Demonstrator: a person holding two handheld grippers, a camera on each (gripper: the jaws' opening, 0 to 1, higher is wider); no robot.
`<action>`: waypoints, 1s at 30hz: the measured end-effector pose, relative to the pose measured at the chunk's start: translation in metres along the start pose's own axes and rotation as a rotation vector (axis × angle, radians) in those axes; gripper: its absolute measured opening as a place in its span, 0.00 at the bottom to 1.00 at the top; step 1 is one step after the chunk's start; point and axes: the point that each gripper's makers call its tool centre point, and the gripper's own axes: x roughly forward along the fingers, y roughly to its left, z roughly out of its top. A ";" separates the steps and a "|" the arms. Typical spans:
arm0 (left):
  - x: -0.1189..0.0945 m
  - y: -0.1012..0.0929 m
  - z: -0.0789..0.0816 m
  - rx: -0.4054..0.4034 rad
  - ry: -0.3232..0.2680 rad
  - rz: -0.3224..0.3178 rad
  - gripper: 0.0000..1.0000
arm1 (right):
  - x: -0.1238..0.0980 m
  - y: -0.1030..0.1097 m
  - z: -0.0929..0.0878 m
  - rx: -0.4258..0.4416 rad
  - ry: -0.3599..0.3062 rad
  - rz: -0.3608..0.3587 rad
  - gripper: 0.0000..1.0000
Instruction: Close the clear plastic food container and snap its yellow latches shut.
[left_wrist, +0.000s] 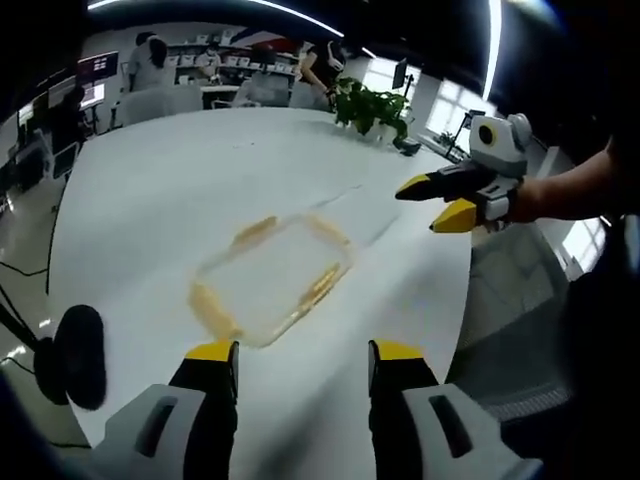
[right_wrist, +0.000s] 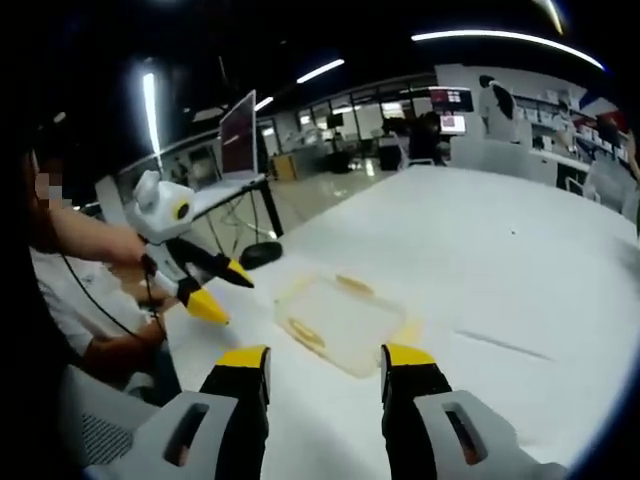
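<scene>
Lying flat on the white tabletop (left_wrist: 150, 200) near its edge, the clear rectangular plastic food container (left_wrist: 270, 280) with yellow latches (left_wrist: 322, 285) along its sides has its lid on top; whether the latches are snapped I cannot tell. The left gripper (left_wrist: 303, 352) hovers just short of the container, jaws spread apart and holding nothing. The right gripper (right_wrist: 326, 357) hangs near the container's other side, jaws likewise parted and empty. A green potted plant (left_wrist: 372, 108) stands well beyond the container.

White table (left_wrist: 150, 200) — clear food container (left_wrist: 270, 280) on it.
</scene>
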 end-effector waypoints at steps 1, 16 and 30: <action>0.001 0.002 -0.001 0.007 0.007 0.003 0.51 | 0.002 -0.001 -0.001 0.000 0.004 0.002 0.44; 0.009 0.019 0.010 0.027 0.031 -0.004 0.51 | 0.013 -0.009 -0.005 -0.074 0.065 0.018 0.45; 0.012 0.032 0.007 0.116 0.083 -0.009 0.50 | 0.025 -0.015 -0.005 -0.101 0.094 0.027 0.46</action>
